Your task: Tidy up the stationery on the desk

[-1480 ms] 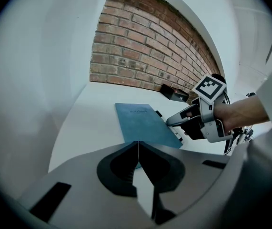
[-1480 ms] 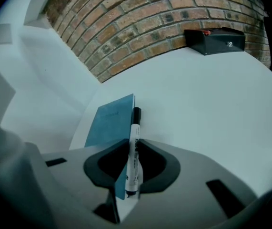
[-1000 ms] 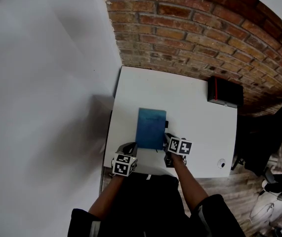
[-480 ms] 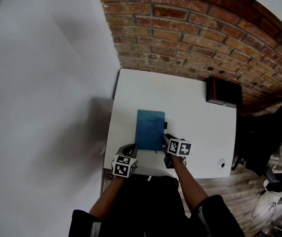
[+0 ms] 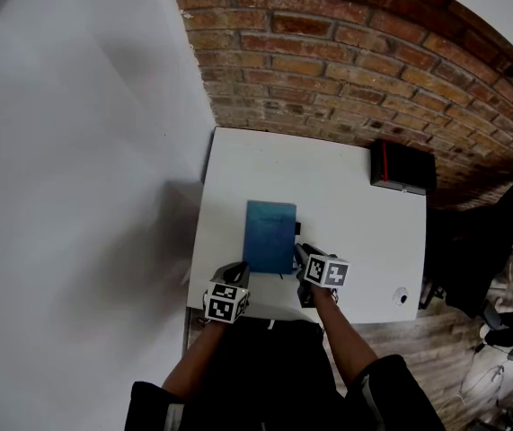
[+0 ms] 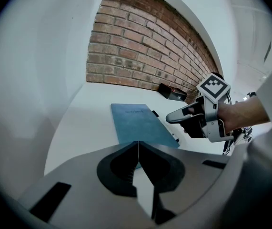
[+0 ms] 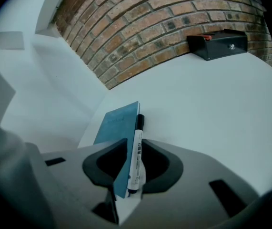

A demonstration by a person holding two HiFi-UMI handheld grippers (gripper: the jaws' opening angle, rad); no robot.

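While the left gripper (image 6: 138, 146) is hanging over the near left part of the desk (image 5: 346, 196) with its jaws pressed together and nothing between them, the right gripper (image 5: 301, 252) is pointing down at the desk with its jaws apart; they have just been opening. Between the right jaws a white marker (image 7: 136, 149) with a black cap is lying flat on the desk, and the right edge of a blue notebook (image 5: 269, 236) is reaching in between them too. The pads are not visibly pressing on either. The marker is lying along the notebook's right side, touching it or just beside it, with its cap pointing away from the person. The notebook is lying closed and flat near the middle of the desk, towards the front edge, with the left gripper just beside its near left corner. Well apart from these, a black box (image 5: 402, 166) with a red edge is standing at the far right corner, by the brick wall (image 5: 328, 52). A small round thing (image 5: 402, 295) is sitting near the front right corner. A white wall (image 5: 76, 151) is running along the desk's left side.
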